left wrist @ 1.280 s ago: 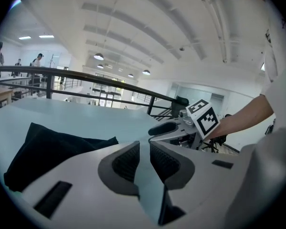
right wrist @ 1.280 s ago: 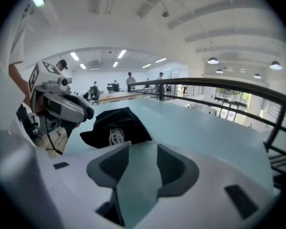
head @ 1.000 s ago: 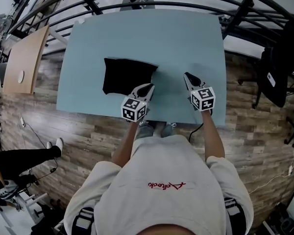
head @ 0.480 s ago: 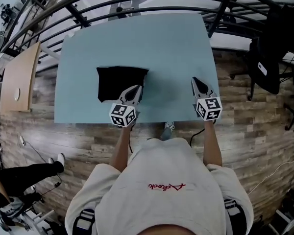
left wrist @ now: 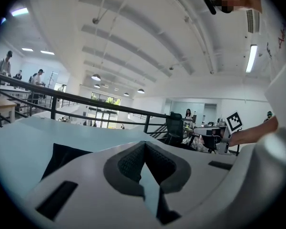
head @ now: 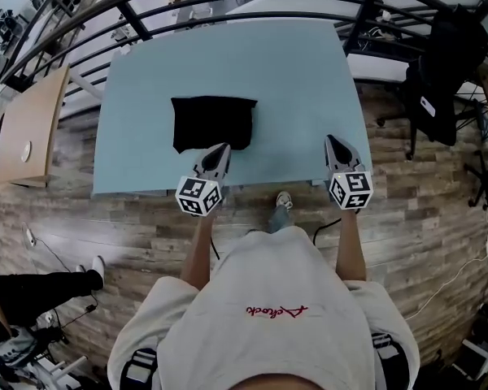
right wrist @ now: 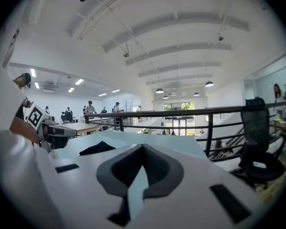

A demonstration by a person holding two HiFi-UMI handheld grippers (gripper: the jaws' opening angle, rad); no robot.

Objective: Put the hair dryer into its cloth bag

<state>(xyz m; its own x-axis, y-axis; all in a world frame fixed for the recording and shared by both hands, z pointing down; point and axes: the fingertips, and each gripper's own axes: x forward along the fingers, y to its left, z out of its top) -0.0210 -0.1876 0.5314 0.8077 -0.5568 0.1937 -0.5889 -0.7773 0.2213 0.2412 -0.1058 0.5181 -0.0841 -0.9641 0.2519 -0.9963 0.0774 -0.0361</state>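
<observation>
bag [head: 214,123] flat on table [head: 228,55] | left gripper [head: 221,147] at bag's near edge, jaws pressed together, empty | right gripper [head: 332,140] well right of bag, jaws together, empty

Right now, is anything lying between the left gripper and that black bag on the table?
Nothing visible does. The left gripper, jaws shut and empty, sits just short of the black bag, with only bare table between. No hair dryer shows in any view.

Red script logo [head: 276,309] on grey shirt [head: 228,335] chest, letters too small to read; no other legible text
</observation>
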